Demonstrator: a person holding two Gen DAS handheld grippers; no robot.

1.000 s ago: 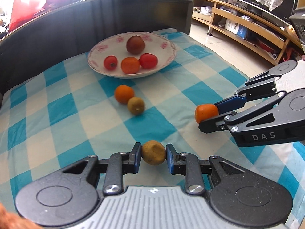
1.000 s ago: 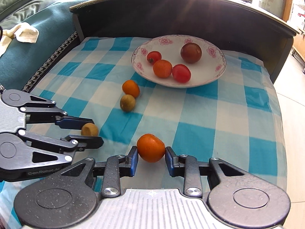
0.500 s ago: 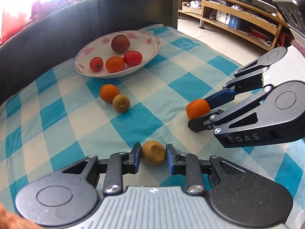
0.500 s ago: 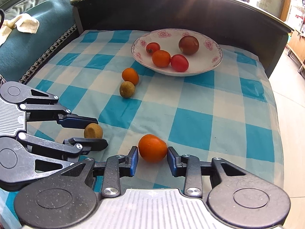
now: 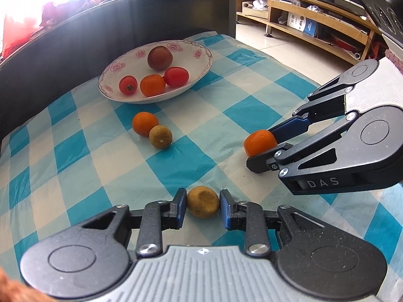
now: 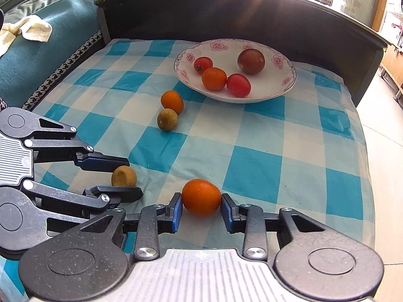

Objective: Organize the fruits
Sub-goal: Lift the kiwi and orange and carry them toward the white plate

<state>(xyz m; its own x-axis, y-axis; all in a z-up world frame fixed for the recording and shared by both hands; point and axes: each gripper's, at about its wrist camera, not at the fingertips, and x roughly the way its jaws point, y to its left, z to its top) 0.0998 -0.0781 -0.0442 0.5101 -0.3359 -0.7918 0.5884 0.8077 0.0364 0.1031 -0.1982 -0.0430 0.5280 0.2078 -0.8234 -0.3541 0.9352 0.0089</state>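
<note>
My left gripper [image 5: 203,207] is shut on a small brown fruit [image 5: 203,205], held just above the checked cloth; they also show in the right wrist view, gripper [image 6: 126,176] and fruit [image 6: 124,176]. My right gripper [image 6: 201,207] is shut on an orange fruit [image 6: 201,197], which also shows in the left wrist view [image 5: 260,142]. A floral white plate [image 6: 284,85] at the back holds a dark round fruit [image 6: 251,61], two red tomatoes and an orange. A loose orange [image 6: 172,101] and a greenish-brown fruit [image 6: 167,119] lie touching on the cloth.
The blue-and-white checked cloth [image 6: 264,151] covers a table with a dark raised back wall [image 6: 226,15]. A teal sofa with a white towel [image 6: 27,31] stands to the left. Wooden shelving [image 5: 314,25] and floor lie to the right.
Both grippers have drawn back and lower with their fruits; the plate and loose fruits look farther away. Both grips are unchanged.
</note>
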